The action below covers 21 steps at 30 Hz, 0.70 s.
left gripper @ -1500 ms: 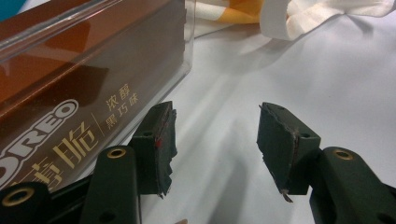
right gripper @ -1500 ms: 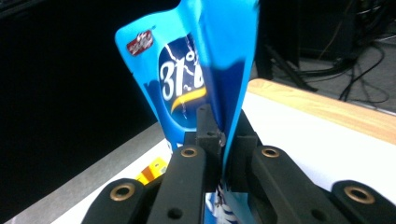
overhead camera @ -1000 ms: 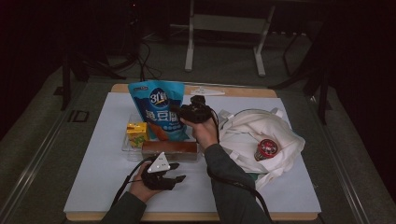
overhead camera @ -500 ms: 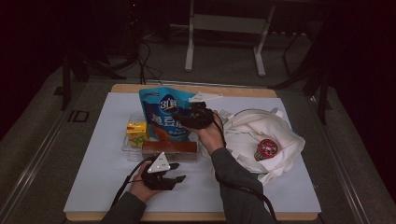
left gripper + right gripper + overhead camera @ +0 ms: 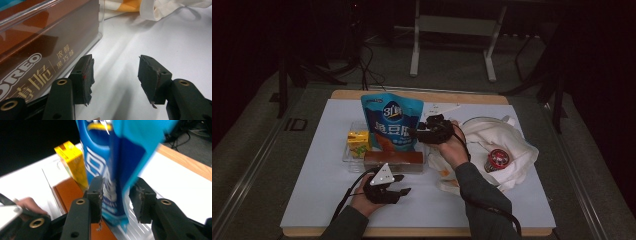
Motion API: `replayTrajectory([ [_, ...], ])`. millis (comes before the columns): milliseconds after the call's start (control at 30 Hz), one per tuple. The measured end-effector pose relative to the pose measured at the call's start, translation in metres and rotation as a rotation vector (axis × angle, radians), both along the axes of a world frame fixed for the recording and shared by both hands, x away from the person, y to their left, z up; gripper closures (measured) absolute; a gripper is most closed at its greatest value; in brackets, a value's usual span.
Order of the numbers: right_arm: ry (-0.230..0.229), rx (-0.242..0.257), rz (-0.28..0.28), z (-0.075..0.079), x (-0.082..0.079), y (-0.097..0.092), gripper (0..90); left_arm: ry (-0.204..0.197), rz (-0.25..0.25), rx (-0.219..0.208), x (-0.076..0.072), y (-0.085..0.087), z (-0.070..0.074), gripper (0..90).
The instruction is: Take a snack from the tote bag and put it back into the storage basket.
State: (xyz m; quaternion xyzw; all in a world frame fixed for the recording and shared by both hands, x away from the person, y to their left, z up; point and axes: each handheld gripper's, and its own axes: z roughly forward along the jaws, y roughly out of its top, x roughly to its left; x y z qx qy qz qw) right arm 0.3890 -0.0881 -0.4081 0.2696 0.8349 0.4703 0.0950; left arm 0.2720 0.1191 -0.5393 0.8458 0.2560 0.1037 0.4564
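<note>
A white table (image 5: 312, 200) carries a clear tray (image 5: 346, 159) holding a yellow carton (image 5: 358, 142), a brown box (image 5: 393, 160) and an upright blue pouch (image 5: 393, 122). The left tongs (image 5: 404, 184) rest released just before the tray. The right tongs (image 5: 115, 195) have just been opening, the pouch's edge between their parted jaws; a white bag (image 5: 512, 145) lies at the right.

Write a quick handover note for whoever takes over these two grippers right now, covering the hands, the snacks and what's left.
Right gripper: jaws have just been opening; the blue snack bag stands between them, pads apparently off it.
Left gripper: open, holding nothing, low over the table beside the brown Oreo box.
Things: bag upright in the clear tray, with the yellow carton and Oreo box. A red round tin lies on the white cloth bag.
Done: bag placed in tray, it seems.
Left: probably back the right gripper away; possibly the tin next.
</note>
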Motion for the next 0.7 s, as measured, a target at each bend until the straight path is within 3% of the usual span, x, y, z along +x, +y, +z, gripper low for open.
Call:
replayTrajectory([
  [100,0.004,-0.021,-0.004,-0.003,0.000,-0.003,64.3,0.000,-0.002,0.003,0.000,0.000,0.000,46.1],
  [133,0.006,-0.054,-0.004,-0.006,0.000,-0.004,66.1,0.001,-0.002,0.003,0.000,0.000,0.000,46.1],
  [267,0.007,-0.108,-0.023,-0.011,0.000,-0.002,76.9,0.000,-0.002,0.002,0.000,0.000,0.000,46.1],
  [467,0.017,-0.155,-0.041,-0.019,0.001,0.002,85.3,0.000,-0.004,0.003,0.000,0.000,0.000,46.0],
  [533,0.013,-0.190,-0.042,-0.024,0.001,0.007,89.6,0.001,-0.003,0.003,0.000,0.000,0.000,46.0],
  [700,0.023,-0.178,-0.051,-0.025,0.003,0.009,90.0,0.001,-0.002,0.003,0.001,0.000,0.000,46.0],
])
